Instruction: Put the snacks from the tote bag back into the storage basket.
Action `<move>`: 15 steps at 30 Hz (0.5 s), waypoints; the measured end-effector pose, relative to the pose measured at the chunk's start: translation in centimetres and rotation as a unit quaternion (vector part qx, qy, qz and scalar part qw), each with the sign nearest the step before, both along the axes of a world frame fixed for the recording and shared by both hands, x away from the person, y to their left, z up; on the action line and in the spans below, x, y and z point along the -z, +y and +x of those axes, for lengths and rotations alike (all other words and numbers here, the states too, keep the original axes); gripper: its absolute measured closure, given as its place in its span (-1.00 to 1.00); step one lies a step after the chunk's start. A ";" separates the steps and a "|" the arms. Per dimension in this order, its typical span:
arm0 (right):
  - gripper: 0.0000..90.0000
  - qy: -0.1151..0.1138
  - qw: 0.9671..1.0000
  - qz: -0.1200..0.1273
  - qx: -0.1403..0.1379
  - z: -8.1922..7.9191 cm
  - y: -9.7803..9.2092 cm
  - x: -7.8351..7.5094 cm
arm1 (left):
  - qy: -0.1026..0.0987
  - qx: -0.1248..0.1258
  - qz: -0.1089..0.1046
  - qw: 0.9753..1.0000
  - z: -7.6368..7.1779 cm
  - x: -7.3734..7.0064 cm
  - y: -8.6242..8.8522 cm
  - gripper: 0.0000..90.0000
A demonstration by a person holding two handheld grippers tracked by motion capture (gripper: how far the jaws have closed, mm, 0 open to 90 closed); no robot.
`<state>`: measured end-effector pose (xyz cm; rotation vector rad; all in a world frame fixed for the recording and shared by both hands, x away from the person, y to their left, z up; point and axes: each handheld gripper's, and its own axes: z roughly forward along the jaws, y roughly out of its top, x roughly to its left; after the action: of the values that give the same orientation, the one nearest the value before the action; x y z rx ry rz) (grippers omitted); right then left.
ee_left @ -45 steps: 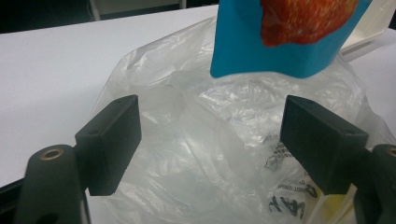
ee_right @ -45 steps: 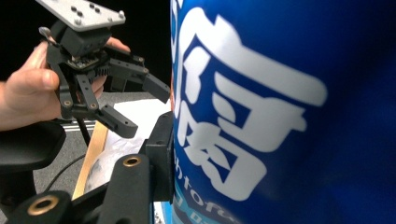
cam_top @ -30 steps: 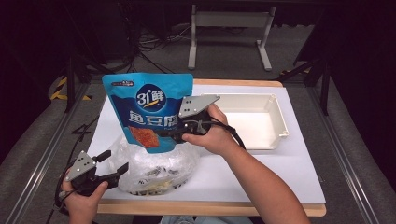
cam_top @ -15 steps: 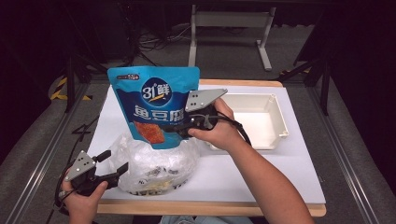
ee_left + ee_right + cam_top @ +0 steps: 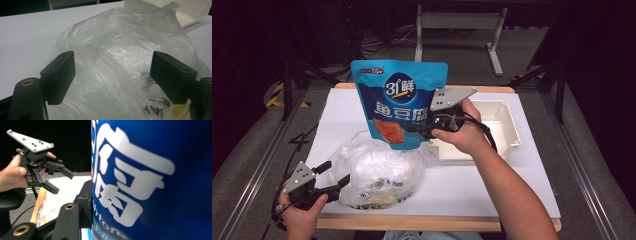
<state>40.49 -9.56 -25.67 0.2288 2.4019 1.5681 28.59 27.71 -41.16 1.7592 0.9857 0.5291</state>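
Note:
A blue snack pouch [image 5: 398, 102] with white lettering hangs upright above the table, pinched near its lower right edge by my right gripper [image 5: 418, 129], which is shut on it. In the right gripper view the blue snack pouch [image 5: 155, 180] covers the right side and one jaw presses against it. A crumpled clear plastic bag [image 5: 379, 170] holding packets lies on the white table [image 5: 492, 180] under the pouch. My left gripper [image 5: 334, 175] stands open at the bag's left edge. The plastic bag [image 5: 120, 65] lies between and beyond its spread jaws.
A shallow white tray [image 5: 492, 130] sits on the table behind the right hand; its corner [image 5: 185, 12] shows past the bag. The table's wooden front edge [image 5: 437, 222] runs along the bottom. Dark floor, cables and a metal stand [image 5: 457, 22] surround the table.
My right gripper has lifted the blue pouch higher and a little to the right, away from the plastic bag. The left gripper has stayed open at the bag's left edge.

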 end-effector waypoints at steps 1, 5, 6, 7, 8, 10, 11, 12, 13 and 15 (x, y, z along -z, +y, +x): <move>0.20 0.000 1.000 0.000 0.000 0.0 0.0 0.0 | 0.000 0.000 0.000 1.000 0.0 0.0 0.0 -0.52; 0.20 -0.002 1.000 -0.006 0.016 0.5 -1.4 -0.3 | 0.001 0.001 0.001 1.000 0.0 0.0 0.0 -0.52; 0.20 -0.003 1.000 -0.006 0.021 0.6 -1.7 -0.3 | 0.001 0.001 0.001 1.000 0.0 0.0 0.0 -0.52; 0.20 -0.004 1.000 -0.007 0.024 0.7 -2.0 -0.3 | 0.001 0.000 0.000 1.000 0.0 0.0 0.0 -0.52; 0.20 -0.004 1.000 -0.007 0.024 0.7 -2.0 -0.3 | 0.000 0.000 0.001 1.000 0.0 0.0 0.0 -0.52; 0.20 -0.008 0.999 -0.007 0.032 0.9 -2.7 -0.4 | 0.001 0.000 0.001 1.000 0.0 0.0 0.0 -0.52; 0.20 -0.008 0.999 -0.007 0.036 1.1 -3.1 -0.4 | 0.002 0.000 0.003 1.000 0.0 0.0 0.0 -0.52; 0.20 -0.008 0.999 -0.007 0.038 1.1 -3.3 -0.4 | 0.002 -0.001 0.003 1.000 0.0 0.0 -0.1 -0.52; 0.20 -0.007 0.999 -0.007 0.042 1.2 -3.7 -0.4 | 0.002 -0.001 0.003 1.000 0.0 0.0 -0.1 -0.52; 0.20 -0.011 0.999 -0.008 0.049 1.4 -4.3 -0.5 | 0.002 0.000 0.004 1.000 0.0 0.0 -0.1 -0.52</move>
<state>41.90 -13.84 -25.20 0.3191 2.3487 1.4997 28.61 27.65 -41.20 1.7673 0.9887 0.5302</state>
